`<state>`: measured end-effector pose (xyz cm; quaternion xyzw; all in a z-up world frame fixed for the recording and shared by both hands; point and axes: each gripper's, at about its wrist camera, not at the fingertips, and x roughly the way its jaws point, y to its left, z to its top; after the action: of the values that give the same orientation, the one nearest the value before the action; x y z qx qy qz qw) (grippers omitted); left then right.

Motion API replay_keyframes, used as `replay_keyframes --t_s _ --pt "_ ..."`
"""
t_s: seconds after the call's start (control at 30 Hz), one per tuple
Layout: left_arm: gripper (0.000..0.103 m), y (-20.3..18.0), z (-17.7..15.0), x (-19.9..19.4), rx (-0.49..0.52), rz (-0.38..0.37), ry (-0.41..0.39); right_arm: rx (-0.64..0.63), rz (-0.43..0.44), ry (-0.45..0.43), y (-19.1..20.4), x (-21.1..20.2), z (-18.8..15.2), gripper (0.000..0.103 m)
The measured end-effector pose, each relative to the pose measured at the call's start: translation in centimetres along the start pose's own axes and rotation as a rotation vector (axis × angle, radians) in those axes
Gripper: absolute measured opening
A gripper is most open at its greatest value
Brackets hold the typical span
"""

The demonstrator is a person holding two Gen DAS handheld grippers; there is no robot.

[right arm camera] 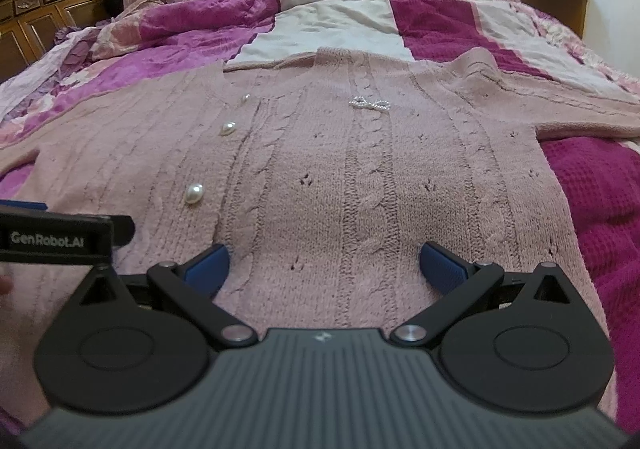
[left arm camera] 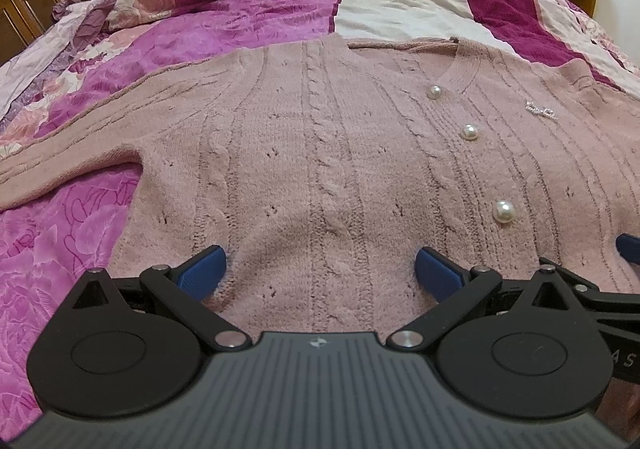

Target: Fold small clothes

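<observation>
The pink cable-knit cardigan with pearl buttons (left arm camera: 320,153) has its hem buried under the black gripper body in both wrist views, so can't see the bottom edge at all. Its left sleeve (left arm camera: 60,153) runs off the frame, and the right sleeve (right arm camera: 580,105) gets cut off too.
</observation>
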<state>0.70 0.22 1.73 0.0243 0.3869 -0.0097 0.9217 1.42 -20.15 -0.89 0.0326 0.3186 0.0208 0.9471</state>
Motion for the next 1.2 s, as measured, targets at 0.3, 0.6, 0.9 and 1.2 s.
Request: replay_keyframes --t_s 0.3,0.6,0.9,1.2 --pt "0.103 0.5 2.6 -1.5 -0.018 -0.014 0.004 0.094 0.101 0.003 -2.8 -1.7 2.7 0.103" --pt "0.103 -0.8 5.3 -2.7 -0.028 -0.054 0.025 0.200 0.124 -0.057 -8.8 -3.2 6.4 0.103" --pt "0.103 -2.1 6.5 -1.6 -0.046 -0.046 0.058 0.311 -0.048 -0.096 -18.3 -1.6 9.0 0.103" --pt "0.103 -2.3 6.8 0.2 -0.077 -0.028 0.097 0.458 -0.182 -0.105 -26.9 2.3 9.0 0.103"
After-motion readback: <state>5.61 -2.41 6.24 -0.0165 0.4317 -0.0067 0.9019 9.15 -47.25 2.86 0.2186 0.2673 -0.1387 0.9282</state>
